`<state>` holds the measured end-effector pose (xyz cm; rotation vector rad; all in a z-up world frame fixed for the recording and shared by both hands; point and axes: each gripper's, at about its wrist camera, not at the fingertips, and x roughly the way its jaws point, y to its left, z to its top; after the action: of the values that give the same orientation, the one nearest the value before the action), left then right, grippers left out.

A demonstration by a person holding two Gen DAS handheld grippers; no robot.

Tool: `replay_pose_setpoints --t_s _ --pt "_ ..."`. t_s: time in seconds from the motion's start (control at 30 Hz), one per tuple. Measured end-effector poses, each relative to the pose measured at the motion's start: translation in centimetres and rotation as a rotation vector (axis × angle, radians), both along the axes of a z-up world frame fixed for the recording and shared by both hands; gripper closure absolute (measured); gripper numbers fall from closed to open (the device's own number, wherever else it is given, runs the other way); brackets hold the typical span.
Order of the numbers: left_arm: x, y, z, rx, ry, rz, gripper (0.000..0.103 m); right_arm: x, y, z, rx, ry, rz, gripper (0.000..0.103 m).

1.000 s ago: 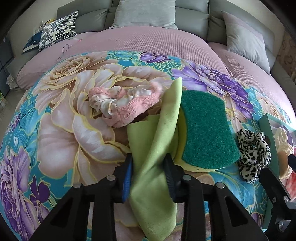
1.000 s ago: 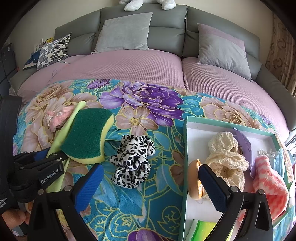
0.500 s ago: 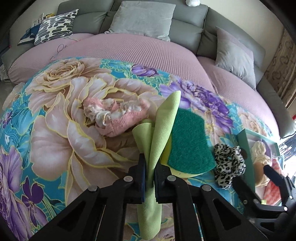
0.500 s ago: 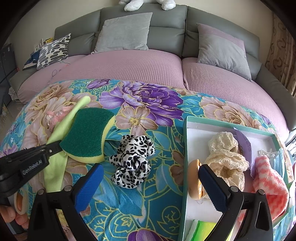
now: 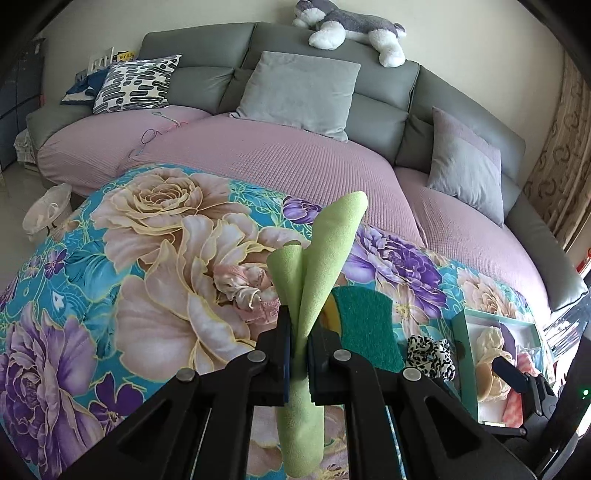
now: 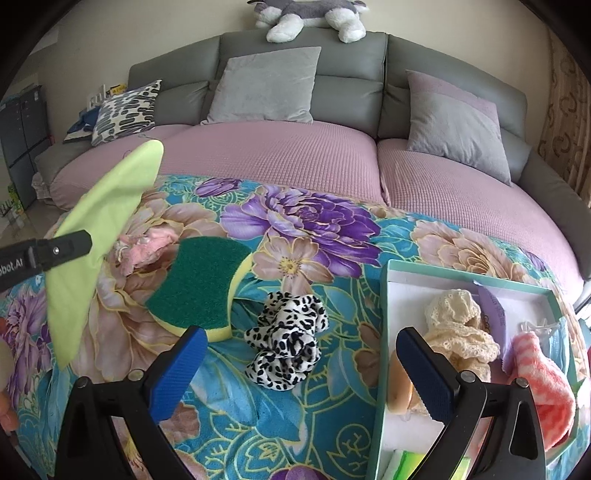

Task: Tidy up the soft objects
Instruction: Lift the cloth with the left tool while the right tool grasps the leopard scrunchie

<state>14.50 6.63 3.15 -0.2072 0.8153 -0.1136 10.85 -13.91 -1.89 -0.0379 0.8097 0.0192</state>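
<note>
A grey sofa (image 6: 351,85) with pink seat covers carries a grey cushion (image 6: 266,85), a patterned pillow (image 6: 123,110) and a plush husky (image 6: 310,14) along its backrest. A floral blanket (image 6: 306,221) spreads in front.

The left hand-held gripper (image 5: 298,345) has clamped shut on the green cloth (image 5: 317,266) (its jaws stood apart a second ago) and lifted it clear of the floral blanket (image 5: 155,258), uncovering the sponge's (image 6: 201,286) left edge.
</note>
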Motion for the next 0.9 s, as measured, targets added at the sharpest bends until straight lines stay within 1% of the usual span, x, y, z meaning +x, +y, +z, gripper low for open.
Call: replay_pose_setpoints --t_s 0.1,0.17,0.33,0.4,0.43,0.53,0.6,0.77,0.83,0.9 --pt "0.1 0.1 -0.1 0.002 0.010 -0.001 0.096 0.2 0.3 -0.6 0.019 0.021 0.024 0.000" --pt "0.1 0.1 -0.3 0.004 0.015 0.000 0.096 0.3 0.5 -1.0 0.022 0.033 0.036 0.004" --pt "0.0 0.1 -0.6 0.008 0.023 0.005 0.096 0.7 0.7 -2.1 0.050 0.061 0.052 0.020" --pt "0.1 0.1 -0.7 0.008 0.025 0.005 0.096 1.0 0.5 -2.6 0.065 0.072 0.043 0.023" --pt "0.1 0.1 -0.7 0.008 0.028 0.006 0.096 1.1 0.3 -3.0 0.073 0.079 0.038 0.028" --pt "0.3 0.0 -1.0 0.011 0.039 0.004 0.096 1.6 -0.1 -3.9 0.084 0.102 0.013 0.038" --pt "0.4 -0.1 -1.2 0.014 0.047 0.003 0.096 1.8 -0.1 -4.3 0.069 0.105 0.002 0.043" --pt "0.5 -0.2 -1.5 0.018 0.055 0.002 0.096 1.8 0.1 -4.5 0.055 0.093 0.002 0.045" --pt "0.5 -0.3 -1.6 0.022 0.060 0.001 0.096 1.8 -0.1 -4.5 0.067 0.091 0.006 0.055" --pt "0.5 -0.3 -1.6 0.022 0.059 0.002 0.096 1.8 -0.2 -4.5 0.078 0.091 0.003 0.057"
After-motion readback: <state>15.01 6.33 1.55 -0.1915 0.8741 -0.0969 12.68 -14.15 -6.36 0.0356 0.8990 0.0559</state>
